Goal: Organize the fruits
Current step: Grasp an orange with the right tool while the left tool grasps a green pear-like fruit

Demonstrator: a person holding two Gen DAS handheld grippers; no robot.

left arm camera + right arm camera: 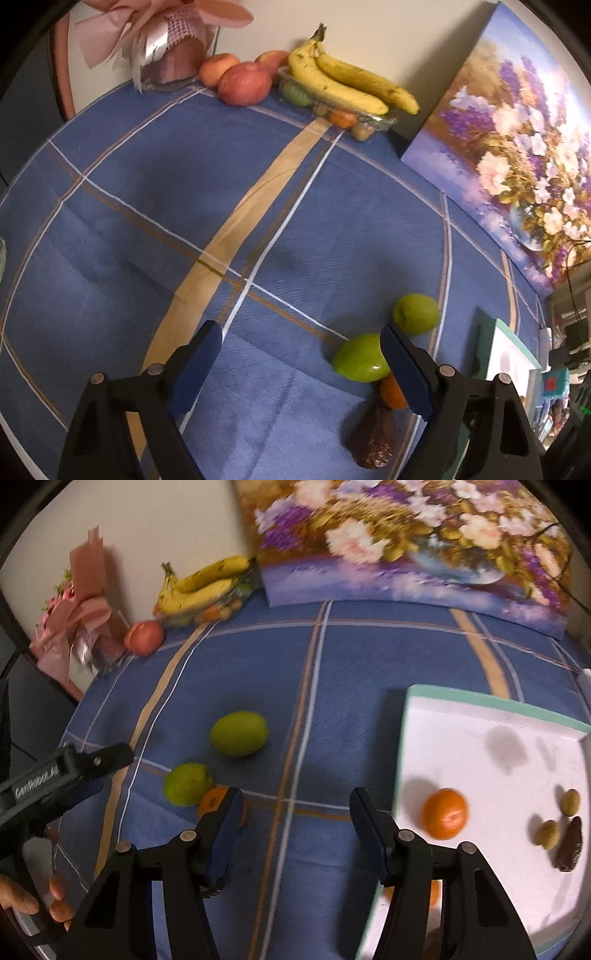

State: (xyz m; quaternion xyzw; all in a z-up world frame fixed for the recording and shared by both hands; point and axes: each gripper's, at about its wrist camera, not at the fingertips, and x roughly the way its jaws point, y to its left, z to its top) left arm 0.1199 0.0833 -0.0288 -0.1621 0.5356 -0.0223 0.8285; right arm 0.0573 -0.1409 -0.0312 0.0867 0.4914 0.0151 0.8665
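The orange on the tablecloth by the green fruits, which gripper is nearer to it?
Right. The right gripper has one of its fingers overlapping that orange; the left gripper sits farther off, past the green fruit.

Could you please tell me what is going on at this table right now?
A person is sorting fruit into a white tray with two handheld grippers. The tray already holds an orange. The left gripper is open beside a green fruit; the right gripper is open and empty over the blue tablecloth.
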